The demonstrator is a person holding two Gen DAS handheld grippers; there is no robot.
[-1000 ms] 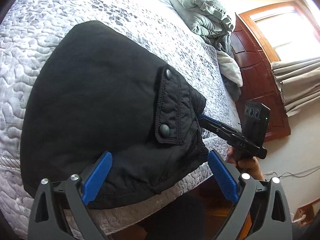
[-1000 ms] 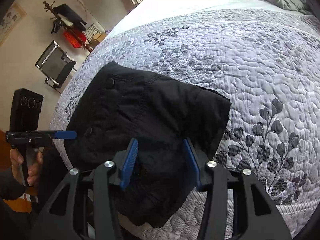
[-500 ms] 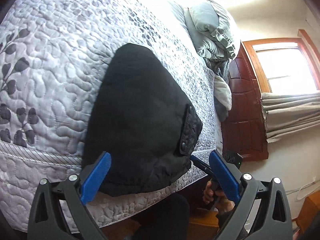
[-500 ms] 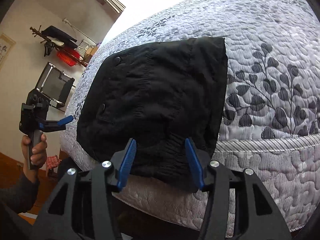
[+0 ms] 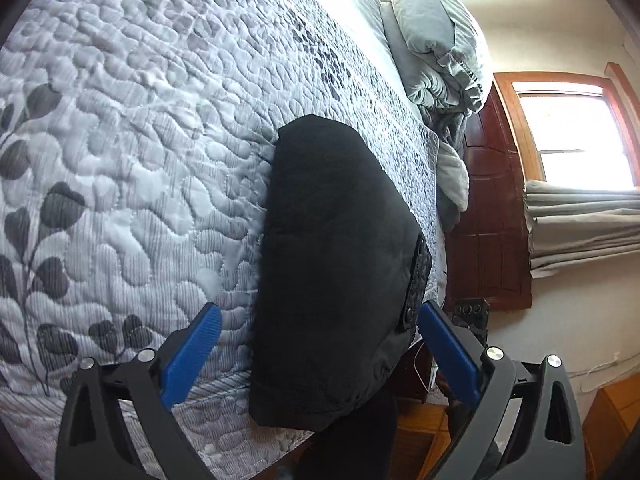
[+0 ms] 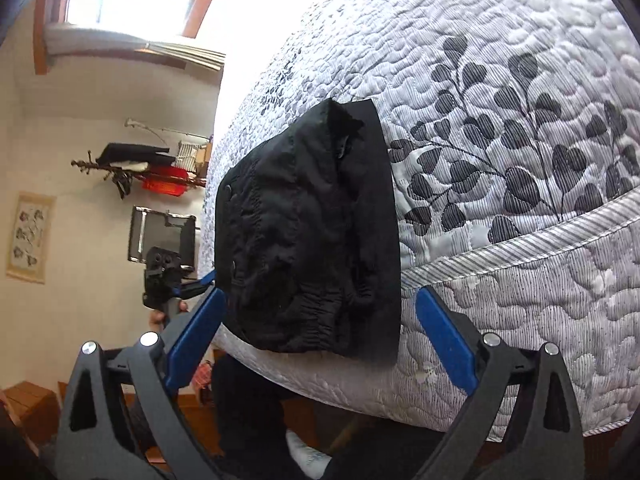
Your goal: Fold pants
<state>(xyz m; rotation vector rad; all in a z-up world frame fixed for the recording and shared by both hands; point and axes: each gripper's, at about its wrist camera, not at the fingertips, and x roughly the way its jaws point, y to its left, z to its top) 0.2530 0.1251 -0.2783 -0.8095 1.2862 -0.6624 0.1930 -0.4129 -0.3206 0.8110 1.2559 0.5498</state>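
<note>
The pants (image 5: 332, 276) lie folded into a black bundle at the near edge of the bed (image 5: 120, 160), their lower end drooping over the side. The left tongs (image 5: 320, 354) and right tongs (image 6: 320, 334) are both spread wide, holding nothing. Black fabric hides most creases; a pocket flap shows only edge-on.

Each tool, the left tool (image 5: 318, 354) and the right tool (image 6: 320, 334) alike, is built from matte black plastic arms pierced by triangular cut-outs, fastened with round silver screws and tipped with bright blue fingers (image 5: 192, 354), while a black camera block with round lenses is carried on top.
</note>
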